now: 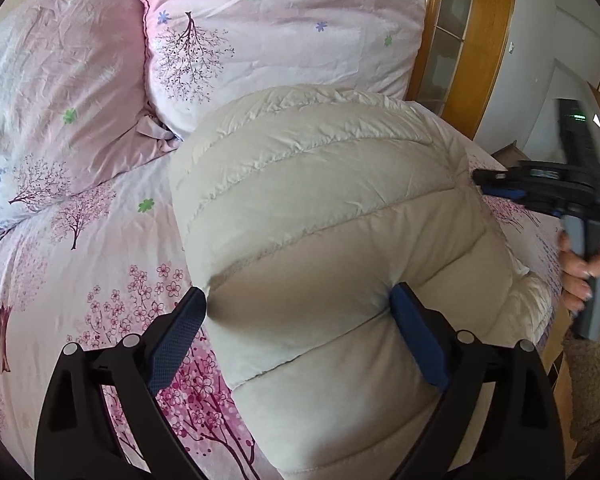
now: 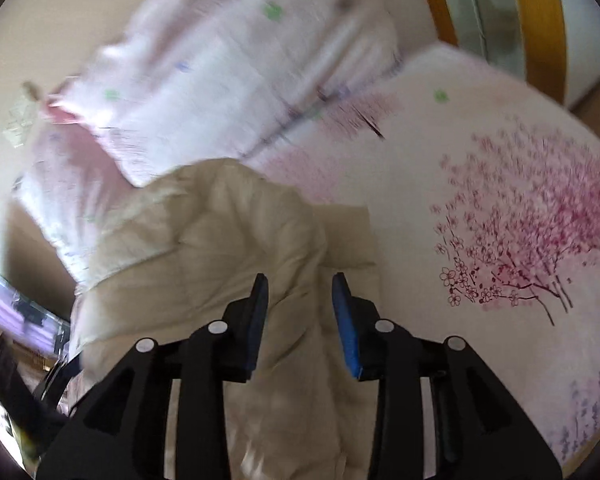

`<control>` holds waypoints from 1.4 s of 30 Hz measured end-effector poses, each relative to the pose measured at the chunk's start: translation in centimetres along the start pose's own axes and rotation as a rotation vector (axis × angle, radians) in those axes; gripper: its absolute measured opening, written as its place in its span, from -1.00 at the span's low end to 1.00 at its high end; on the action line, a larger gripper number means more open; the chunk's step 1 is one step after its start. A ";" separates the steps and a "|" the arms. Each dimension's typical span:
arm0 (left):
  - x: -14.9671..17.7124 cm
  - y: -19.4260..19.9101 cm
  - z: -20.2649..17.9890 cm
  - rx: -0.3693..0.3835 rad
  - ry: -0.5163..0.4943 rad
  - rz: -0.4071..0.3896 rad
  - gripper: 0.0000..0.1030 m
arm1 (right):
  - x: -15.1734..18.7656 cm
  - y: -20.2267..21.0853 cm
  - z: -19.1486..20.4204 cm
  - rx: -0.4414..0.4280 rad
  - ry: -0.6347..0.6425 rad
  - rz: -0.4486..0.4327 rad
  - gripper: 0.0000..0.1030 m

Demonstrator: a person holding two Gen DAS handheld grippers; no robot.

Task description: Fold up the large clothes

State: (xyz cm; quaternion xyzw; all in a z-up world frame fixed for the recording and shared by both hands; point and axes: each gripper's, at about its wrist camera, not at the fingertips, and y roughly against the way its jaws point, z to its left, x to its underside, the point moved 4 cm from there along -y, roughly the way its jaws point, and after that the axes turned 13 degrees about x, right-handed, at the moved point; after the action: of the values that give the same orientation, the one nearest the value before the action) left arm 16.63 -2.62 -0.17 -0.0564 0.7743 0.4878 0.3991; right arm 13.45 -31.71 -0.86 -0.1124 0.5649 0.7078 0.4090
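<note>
Pressing: left claw (image 1: 298, 308) spread wide, pads denting the jacket (image 1: 324, 208) between them.
Right claw (image 2: 300, 320): apart, holding nothing, over the jacket.
Advice: flatten trapped air against the bed (image 1: 80, 264) before the next fold.

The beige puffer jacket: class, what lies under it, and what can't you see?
Under the puffer jacket lies the pink blossom-print bedsheet, visible all round it. Two pillows sit behind it. Whatever is directly beneath the jacket is covered, so it cannot be seen.
</note>
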 end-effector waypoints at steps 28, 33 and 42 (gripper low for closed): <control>1.8 -3.5 2.0 0.098 0.147 0.110 0.94 | 8.2 -2.9 3.8 0.039 0.210 0.067 -0.28; 1.8 -3.6 1.8 0.091 0.145 0.114 0.95 | 8.1 -2.9 3.9 0.046 0.209 0.060 -0.27; 1.3 -3.8 1.7 0.069 0.121 0.108 0.97 | 8.9 -1.9 3.2 0.074 0.227 0.048 -0.20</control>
State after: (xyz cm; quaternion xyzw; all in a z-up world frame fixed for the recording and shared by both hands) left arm 18.49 -2.84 -4.12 -0.0299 0.8153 0.4774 0.3264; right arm 10.06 -24.84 -6.65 -0.1631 0.6360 0.6786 0.3291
